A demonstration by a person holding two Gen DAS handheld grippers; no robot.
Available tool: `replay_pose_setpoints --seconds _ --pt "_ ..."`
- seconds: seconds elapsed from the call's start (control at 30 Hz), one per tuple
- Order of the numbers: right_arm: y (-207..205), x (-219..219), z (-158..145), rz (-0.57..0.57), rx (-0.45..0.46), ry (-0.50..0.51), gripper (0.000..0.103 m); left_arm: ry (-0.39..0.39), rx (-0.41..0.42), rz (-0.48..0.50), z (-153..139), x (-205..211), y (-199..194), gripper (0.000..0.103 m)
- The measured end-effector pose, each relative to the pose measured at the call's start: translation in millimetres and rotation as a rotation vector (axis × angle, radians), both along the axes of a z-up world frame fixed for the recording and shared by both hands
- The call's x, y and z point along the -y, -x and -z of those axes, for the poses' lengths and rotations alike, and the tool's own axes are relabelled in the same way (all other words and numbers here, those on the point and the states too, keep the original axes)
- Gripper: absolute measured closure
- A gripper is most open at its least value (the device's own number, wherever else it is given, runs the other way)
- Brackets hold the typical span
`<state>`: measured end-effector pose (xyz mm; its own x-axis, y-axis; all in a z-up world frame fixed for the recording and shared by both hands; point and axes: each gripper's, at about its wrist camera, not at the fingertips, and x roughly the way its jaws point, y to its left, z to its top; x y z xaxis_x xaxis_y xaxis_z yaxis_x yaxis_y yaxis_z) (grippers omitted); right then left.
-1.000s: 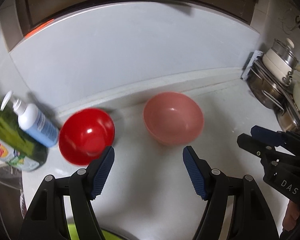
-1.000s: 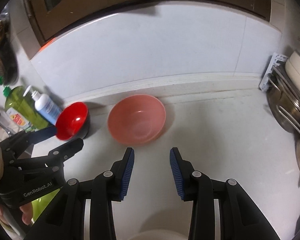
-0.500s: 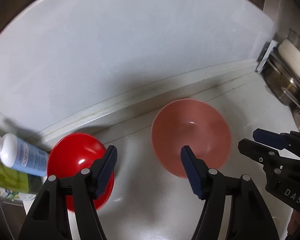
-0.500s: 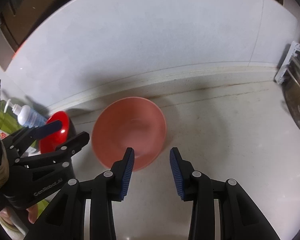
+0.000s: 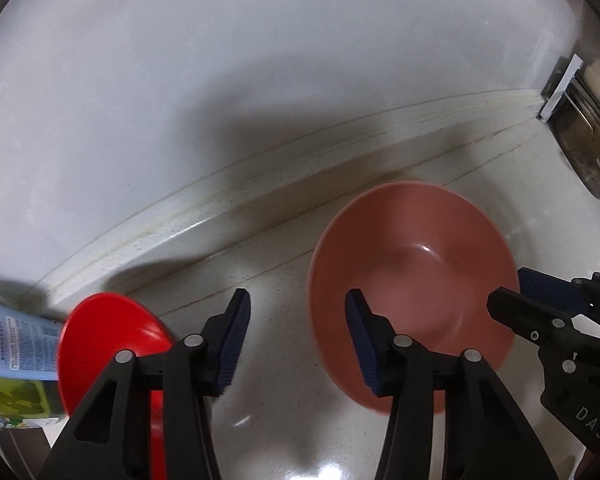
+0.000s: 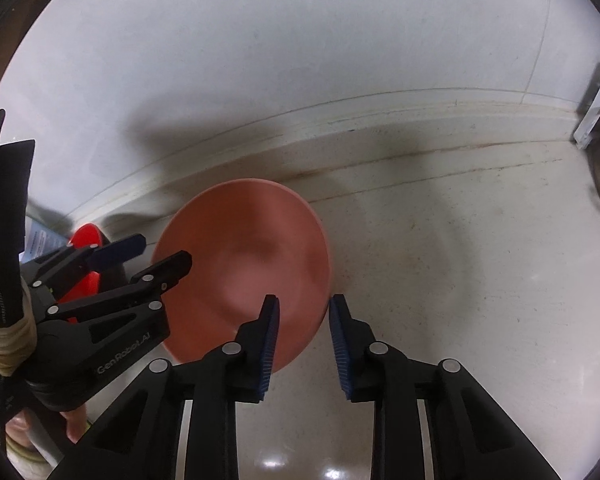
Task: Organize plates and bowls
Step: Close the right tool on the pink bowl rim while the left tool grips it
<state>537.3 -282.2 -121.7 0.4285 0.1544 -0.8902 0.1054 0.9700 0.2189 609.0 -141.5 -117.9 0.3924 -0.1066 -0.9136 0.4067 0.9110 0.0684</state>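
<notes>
**Both grippers close in on the pink bowl**

The pink bowl (image 5: 412,280) sits upright on the pale countertop (image 6: 460,240), near the raised lip where the counter meets the white wall (image 5: 260,60). Its near rim is cut off in both wrist views by the gripper bodies, and its edges are smeared by motion blur.

The right gripper (image 6: 303,344) has its jaws partly open, holding nothing; its left finger (image 6: 269,340) lies over the bowl's inside and its right finger just outside the rim, so the 2 straddle the bowl's right edge. Whether either pad touches the rim cannot be told.

The left gripper (image 5: 296,344) is spread wider and is also empty. Its right finger (image 5: 364,348) overlaps the bowl's left side, while its left finger stands over bare counter between the 2 bowls.

The red bowl (image 5: 108,344) sits to the left, well apart from the pink one, more than half hidden behind the left gripper's arm. Beside it, at the frame edge, a white bottle with a blue label (image 5: 16,340) and a green-labelled bottle (image 5: 8,400) are cropped and blurred; their text is unreadable.

At the far right, a white rack end and metal pots (image 5: 584,140) are cut by the fisheye border. In the right wrist view, part of a hand (image 6: 74,424) shows under the left gripper.
</notes>
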Motion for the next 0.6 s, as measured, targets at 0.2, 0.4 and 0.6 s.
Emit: replay_pose_setpoints --seconds 0.2,0.4,0.6 --pt "-6.4 2.9 7.0 0.020 -0.019 -0.005 0.091 0.003 -0.048 0.004 10.0 5.7 -1.6 0.089" --pt "-6.0 5.3 7.0 0.035 -0.022 -0.028 0.092 0.021 -0.054 -0.012 9.1 6.4 2.2 0.093" --pt "4.9 3.2 -7.0 0.035 -0.004 -0.035 0.092 0.036 -0.050 -0.025 -5.4 -1.8 15.9 0.093"
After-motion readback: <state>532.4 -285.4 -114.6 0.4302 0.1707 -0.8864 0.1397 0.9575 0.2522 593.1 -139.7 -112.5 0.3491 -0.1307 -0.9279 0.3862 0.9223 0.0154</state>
